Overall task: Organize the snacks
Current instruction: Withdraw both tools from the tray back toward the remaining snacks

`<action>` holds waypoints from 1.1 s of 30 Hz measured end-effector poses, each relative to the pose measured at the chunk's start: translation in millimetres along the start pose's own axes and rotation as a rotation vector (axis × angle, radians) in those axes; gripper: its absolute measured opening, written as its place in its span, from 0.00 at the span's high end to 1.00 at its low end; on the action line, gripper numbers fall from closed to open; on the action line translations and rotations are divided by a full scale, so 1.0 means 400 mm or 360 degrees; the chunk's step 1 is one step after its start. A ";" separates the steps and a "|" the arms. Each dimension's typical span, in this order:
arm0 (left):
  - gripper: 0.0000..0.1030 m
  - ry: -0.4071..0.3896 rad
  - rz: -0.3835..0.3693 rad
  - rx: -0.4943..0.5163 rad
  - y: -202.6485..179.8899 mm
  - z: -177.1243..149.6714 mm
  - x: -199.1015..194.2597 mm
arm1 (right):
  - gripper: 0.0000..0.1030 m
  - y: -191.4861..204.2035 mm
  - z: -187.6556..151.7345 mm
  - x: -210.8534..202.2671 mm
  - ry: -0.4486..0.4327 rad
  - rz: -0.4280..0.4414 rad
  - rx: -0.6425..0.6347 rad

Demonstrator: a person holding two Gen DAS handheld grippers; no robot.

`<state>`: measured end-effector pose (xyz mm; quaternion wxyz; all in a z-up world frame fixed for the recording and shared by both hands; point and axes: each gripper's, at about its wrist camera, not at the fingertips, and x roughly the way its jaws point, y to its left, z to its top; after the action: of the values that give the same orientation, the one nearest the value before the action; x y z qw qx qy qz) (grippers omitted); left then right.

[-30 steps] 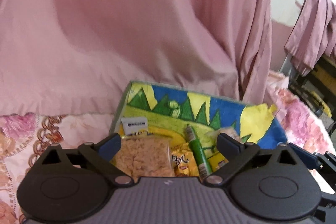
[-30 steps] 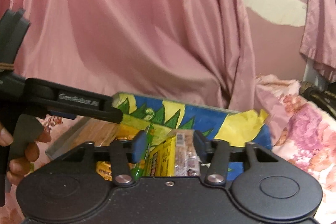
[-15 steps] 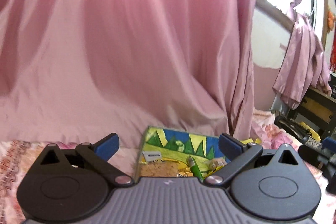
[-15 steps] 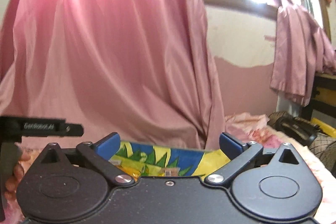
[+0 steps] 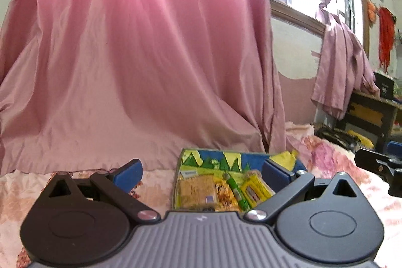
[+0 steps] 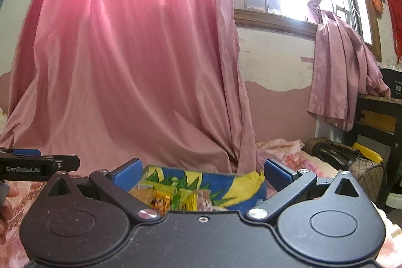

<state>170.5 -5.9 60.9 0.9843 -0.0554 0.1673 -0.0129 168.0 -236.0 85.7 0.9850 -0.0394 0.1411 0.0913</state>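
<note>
Both grippers hang clear above the bed (image 5: 334, 162) here, and neither holds a thing. The left gripper (image 5: 201, 173) has its blue fingers (image 5: 127, 173) spread wide with nothing between them, and the right gripper (image 6: 201, 173) shows the same: fingers (image 6: 276, 173) splayed apart, empty. Down below sits the box (image 5: 248, 158), painted with green peaks on blue and yellow, resting on the floral bedding in front of the pink curtain (image 5: 138, 54). Inside it, lined up side by side, I can make out a clear pack of crackers (image 5: 197, 190), an orange packet (image 5: 223, 192), a green tube (image 5: 235, 189) lying lengthwise, and yellow packets (image 5: 256, 189) on the right. By my reading the snacks are already in, so the step looks like a pull-away or a check of the arrangement. To do it well, keep both sets of fingers wide and lifted so nothing snags the box rim, and if anything needs straightening, come in from above onto one packet at a time. From the left wrist view the box lies ahead and below, toward the right finger; from the right wrist view it sits squarely between the fingers, partly hidden by the gripper body, well apart from both tips.
</note>
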 end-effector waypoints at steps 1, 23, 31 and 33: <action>0.00 0.0010 -0.0003 0.0012 -0.007 -0.009 -0.014 | 0.01 -0.001 -0.008 -0.013 0.0009 0.0000 -0.0001; 0.00 0.0298 0.0010 0.0173 -0.087 -0.210 -0.141 | 0.01 -0.015 -0.190 -0.168 0.0332 -0.0059 0.0050; 0.00 0.0437 0.0018 0.0172 -0.088 -0.247 -0.132 | 0.01 -0.005 -0.240 -0.162 0.0436 -0.0043 0.0067; 0.00 0.0476 0.0029 0.0167 -0.085 -0.253 -0.126 | 0.01 -0.003 -0.251 -0.156 0.0466 -0.0040 0.0070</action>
<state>89.4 -48.1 -13.7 0.9499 0.0002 0.3117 -0.0209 82.3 -258.2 7.4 0.9556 -0.0325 0.2846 0.0690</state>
